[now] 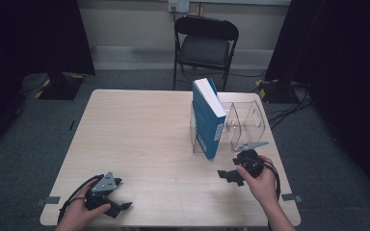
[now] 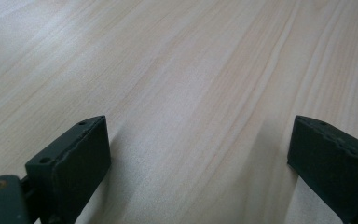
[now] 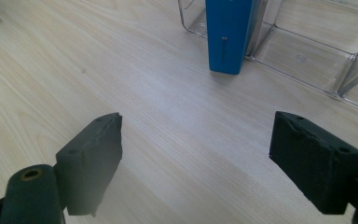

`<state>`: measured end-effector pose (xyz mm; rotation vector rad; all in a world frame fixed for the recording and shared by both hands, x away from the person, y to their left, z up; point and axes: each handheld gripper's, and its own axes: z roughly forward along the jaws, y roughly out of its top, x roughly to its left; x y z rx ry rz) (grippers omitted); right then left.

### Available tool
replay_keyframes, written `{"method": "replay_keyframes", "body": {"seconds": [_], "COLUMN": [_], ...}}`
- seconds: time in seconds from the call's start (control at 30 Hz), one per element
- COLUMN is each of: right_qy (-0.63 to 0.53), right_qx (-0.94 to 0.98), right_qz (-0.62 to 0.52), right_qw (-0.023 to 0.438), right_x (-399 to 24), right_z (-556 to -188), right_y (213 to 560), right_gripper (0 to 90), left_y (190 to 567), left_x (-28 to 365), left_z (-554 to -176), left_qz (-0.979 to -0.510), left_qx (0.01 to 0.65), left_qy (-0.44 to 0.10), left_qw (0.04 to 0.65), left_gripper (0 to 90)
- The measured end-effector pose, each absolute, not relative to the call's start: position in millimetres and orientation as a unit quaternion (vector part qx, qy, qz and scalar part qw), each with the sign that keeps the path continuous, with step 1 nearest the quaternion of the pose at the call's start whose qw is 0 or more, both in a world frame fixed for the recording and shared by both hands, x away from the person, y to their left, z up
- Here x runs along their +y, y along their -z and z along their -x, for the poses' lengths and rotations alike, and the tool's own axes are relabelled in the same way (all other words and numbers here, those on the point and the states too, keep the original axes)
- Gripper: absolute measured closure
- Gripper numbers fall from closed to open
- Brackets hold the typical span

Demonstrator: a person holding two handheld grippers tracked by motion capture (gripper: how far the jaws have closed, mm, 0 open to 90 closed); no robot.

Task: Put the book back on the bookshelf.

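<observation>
We see a blue book (image 1: 207, 118) standing upright on the light wooden table (image 1: 139, 139), in the right half, closer to the far edge than to the near one. It sits in the leftmost slot of a clear plastic rack (image 1: 243, 126), and its near end juts out past the rack's front toward the near edge. The rack's other slots, to the right of the book, hold nothing.

Our right gripper (image 1: 231, 175) is held in the right hand (image 1: 260, 180) near the table's near right corner, just in front of the rack and the book but not touching either. In the right gripper view its jaws are spread wide with only bare table between them, and the book's spine (image 3: 228, 35) rises ahead, slightly right of the middle, with the rack's clear walls (image 3: 307, 56) beyond it to the right. Nothing lies between this gripper and the book.

Our left gripper (image 1: 118, 195) rests in the left hand (image 1: 79, 214) at the near left corner, well apart from the book. Its jaws are also spread, and the left gripper view shows plain wood grain between them.

Beyond the far edge a black folding chair (image 1: 204, 45) stands on the grey carpet, facing the table. Dark curtains hang at both sides, and cables run across the floor to the right of the table.
</observation>
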<state>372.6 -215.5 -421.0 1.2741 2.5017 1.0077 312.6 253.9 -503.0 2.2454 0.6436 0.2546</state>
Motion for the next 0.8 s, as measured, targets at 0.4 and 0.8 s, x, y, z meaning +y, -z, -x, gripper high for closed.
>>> {"method": "replay_keyframes", "body": {"seconds": [0.4, 0.8], "right_qy": [-0.330, -0.325], "right_qx": [0.835, 0.836], "right_qz": [-0.433, -0.434], "right_qw": [0.084, 0.084], "right_x": [-228, -239], "right_z": [-370, -366], "right_y": [429, 441], "right_gripper": [16.6, 16.7], "left_y": [503, 503], "left_x": [254, 254], "left_z": [-313, -313], "left_qz": [-0.882, -0.882], "left_qx": [0.253, 0.252], "left_qy": [-0.100, -0.100], "left_qw": [0.386, 0.385], "left_gripper": [5.3, 5.3]}}
